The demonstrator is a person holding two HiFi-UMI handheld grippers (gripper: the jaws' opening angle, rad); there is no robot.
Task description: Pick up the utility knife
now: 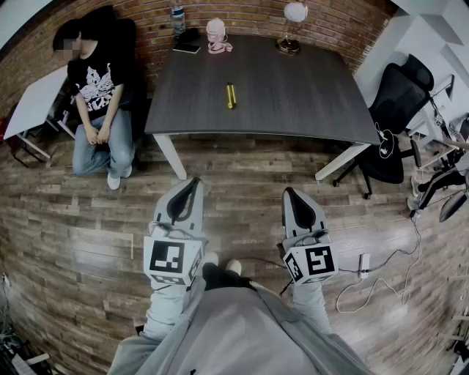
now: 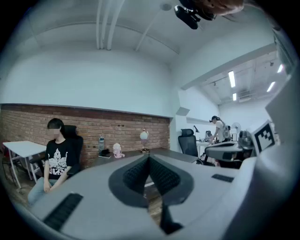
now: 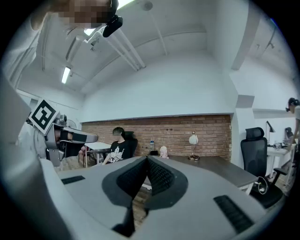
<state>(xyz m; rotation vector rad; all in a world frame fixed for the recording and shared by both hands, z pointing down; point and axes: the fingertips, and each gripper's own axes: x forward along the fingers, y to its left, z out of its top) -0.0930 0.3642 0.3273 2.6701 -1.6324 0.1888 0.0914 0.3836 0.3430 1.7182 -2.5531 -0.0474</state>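
Jaws of the left gripper [image 2: 149, 159] are pressed together, ribbed pads meeting with nothing between them. The right gripper [image 3: 146, 158] is closed the same way and is also empty. In the head view both are held side by side above the wooden floor [image 1: 88, 220], pointing toward the counter [image 1: 293, 95] and well short of its near edge. The utility knife [image 1: 230, 96], yellow with a dark stripe, lies flat near the middle of the dark counter, its length running away from the person and well apart from both grippers. Along the counter's far edge, by the brick wall [image 1: 146, 29], stand a bottle [image 1: 178, 18], a dark notebook [image 1: 187, 47], a pink object [image 1: 217, 35] and a lamp [image 1: 295, 12] with a round white shade. A seated person [image 1: 99, 84] in a black printed shirt is off the counter's left end, beside a white table [image 1: 33, 102]. A black office chair [image 1: 399, 102] stands at the right end, and a white cable [image 1: 381, 282] trails over the floor near it.
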